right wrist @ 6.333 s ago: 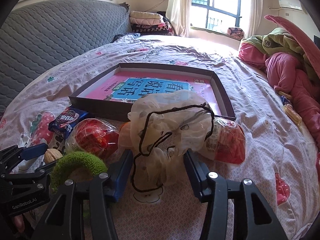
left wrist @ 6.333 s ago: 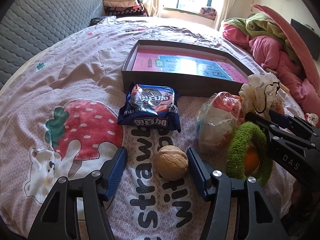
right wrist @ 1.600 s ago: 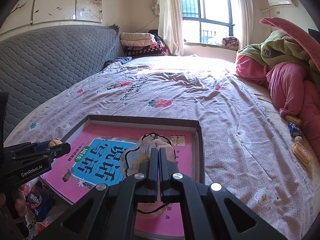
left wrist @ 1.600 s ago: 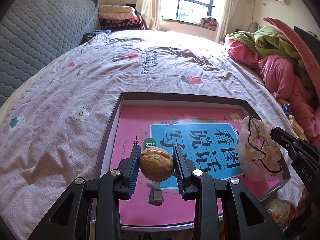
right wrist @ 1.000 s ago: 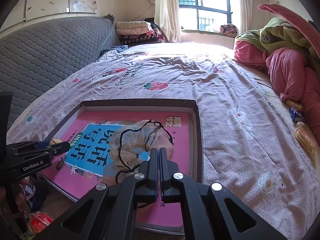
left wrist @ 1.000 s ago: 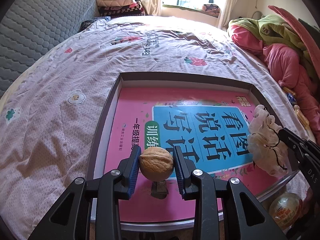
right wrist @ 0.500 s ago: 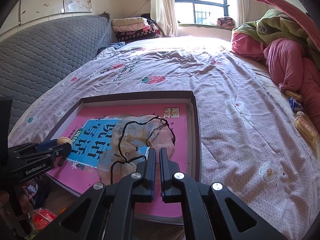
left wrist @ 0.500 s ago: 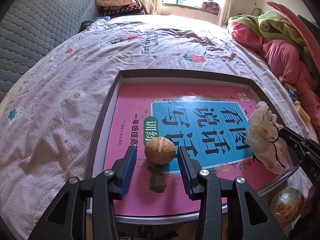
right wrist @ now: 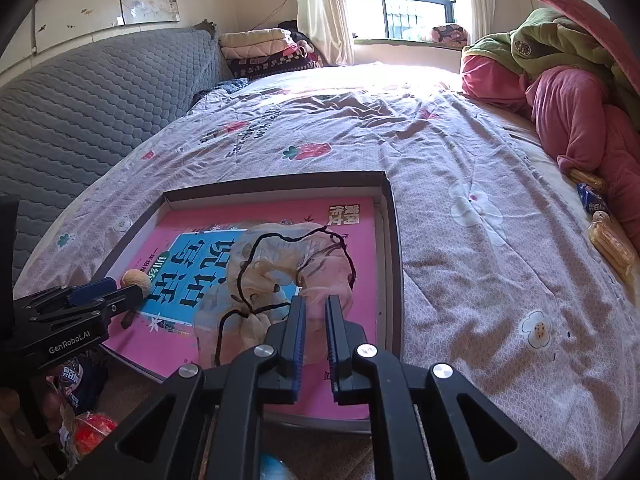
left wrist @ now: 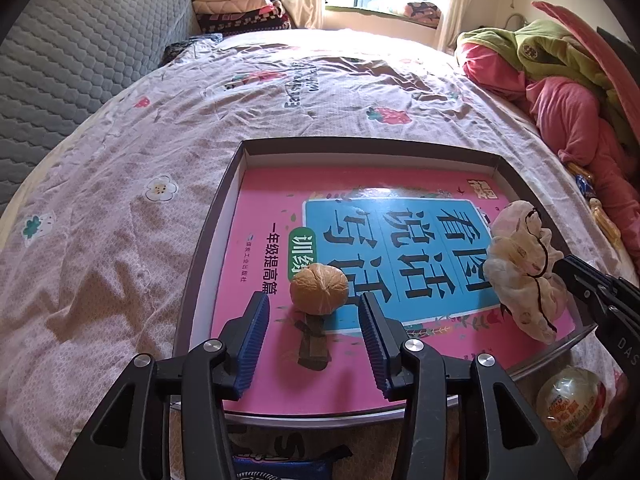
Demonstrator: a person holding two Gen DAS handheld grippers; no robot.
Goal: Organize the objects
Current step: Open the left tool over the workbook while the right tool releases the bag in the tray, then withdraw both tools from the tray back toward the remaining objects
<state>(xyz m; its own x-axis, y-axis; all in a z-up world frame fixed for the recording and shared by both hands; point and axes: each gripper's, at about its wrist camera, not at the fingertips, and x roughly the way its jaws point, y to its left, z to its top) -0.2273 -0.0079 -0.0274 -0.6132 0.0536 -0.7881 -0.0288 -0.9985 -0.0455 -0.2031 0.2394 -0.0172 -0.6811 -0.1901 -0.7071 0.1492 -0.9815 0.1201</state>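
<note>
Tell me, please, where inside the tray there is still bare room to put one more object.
The tray is bare along its far wall and down its left side, beyond the walnut. Its near-left corner is also free. It is crowded near the right side, where the scrunchie lies by the right gripper, and around the left gripper.

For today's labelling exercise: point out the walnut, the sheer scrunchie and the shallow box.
walnut [left wrist: 319, 289], left wrist view, middle of its shell.
sheer scrunchie [right wrist: 276, 276], right wrist view, on its gathered fabric.
shallow box [left wrist: 208, 240], left wrist view, on its left wall.
</note>
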